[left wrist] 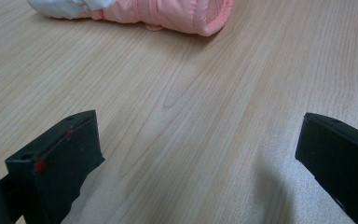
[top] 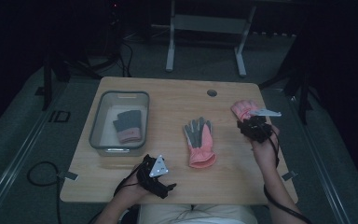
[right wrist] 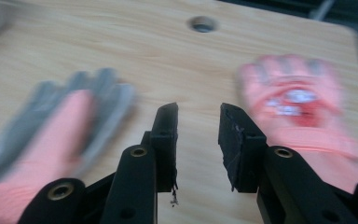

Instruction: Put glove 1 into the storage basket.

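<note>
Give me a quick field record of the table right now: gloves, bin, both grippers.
table: wooden top, round hole near far edge
bin: grey tub at far left, holding a dark glove with pink cuff
centre glove: pink and grey glove, flat, palm up, fingers pointing away
right glove: pink glove near right edge, flat on the table
left gripper: low over bare wood, open, nothing between
right gripper: between the two table gloves, slightly open, empty

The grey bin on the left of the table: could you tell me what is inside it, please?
Inside the grey bin lies one dark glove with a pink cuff, on the pale floor. Whatever is beneath that glove is covered.
</note>
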A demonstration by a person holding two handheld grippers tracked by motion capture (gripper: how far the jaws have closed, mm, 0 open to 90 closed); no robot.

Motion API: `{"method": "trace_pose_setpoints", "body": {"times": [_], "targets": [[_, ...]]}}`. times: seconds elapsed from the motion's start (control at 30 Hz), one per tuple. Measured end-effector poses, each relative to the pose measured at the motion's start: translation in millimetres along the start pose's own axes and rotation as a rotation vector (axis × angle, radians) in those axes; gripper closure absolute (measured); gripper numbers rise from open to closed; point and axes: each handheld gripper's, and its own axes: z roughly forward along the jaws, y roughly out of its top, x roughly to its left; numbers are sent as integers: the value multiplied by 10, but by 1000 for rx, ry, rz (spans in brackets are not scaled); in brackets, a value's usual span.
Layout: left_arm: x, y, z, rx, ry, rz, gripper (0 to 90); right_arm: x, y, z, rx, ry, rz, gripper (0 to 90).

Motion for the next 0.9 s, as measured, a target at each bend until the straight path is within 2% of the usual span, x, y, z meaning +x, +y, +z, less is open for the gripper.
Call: {"method": "trace_pose_setpoints", "body": {"times": [0.03,0.1,0.17,0.23,0.27,0.33,0.37,0.57,0.67,0.8,0.83,0.9], "targets": [[0,-1,0,-1,-1,1,0,-82,7,11,-3,5,-1,666],[5,-1,1,-3,0,-3,0,-223,26,42,-2,-16,-11,659],[11,-1,-3,-7,-2,-5,0,-358,58,77,-10,-5,-13,651],[10,-3,-3,-6,-1,-7,0,-446,94,112,-7,-22,-17,651],[8,-4,-4,-6,0,-6,0,-493,117,132,-11,-12,-14,652],[7,-4,-4,-6,1,-6,0,-574,167,185,-4,-34,-16,652],[8,-5,-4,-6,1,-7,0,-613,192,214,-3,-27,-14,648],[5,-8,-14,-7,-1,-7,0,-779,318,407,27,-39,-29,614],[3,-12,-15,-9,-1,-12,0,-858,351,526,42,-36,-10,592],[8,-16,-19,-11,-1,-14,0,-913,354,727,89,-52,-1,545],[8,-16,-19,-11,-1,-14,0,-913,354,727,89,-52,-1,545],[5,-21,-24,-11,-2,-15,0,-937,334,854,128,-57,-1,523]]}}
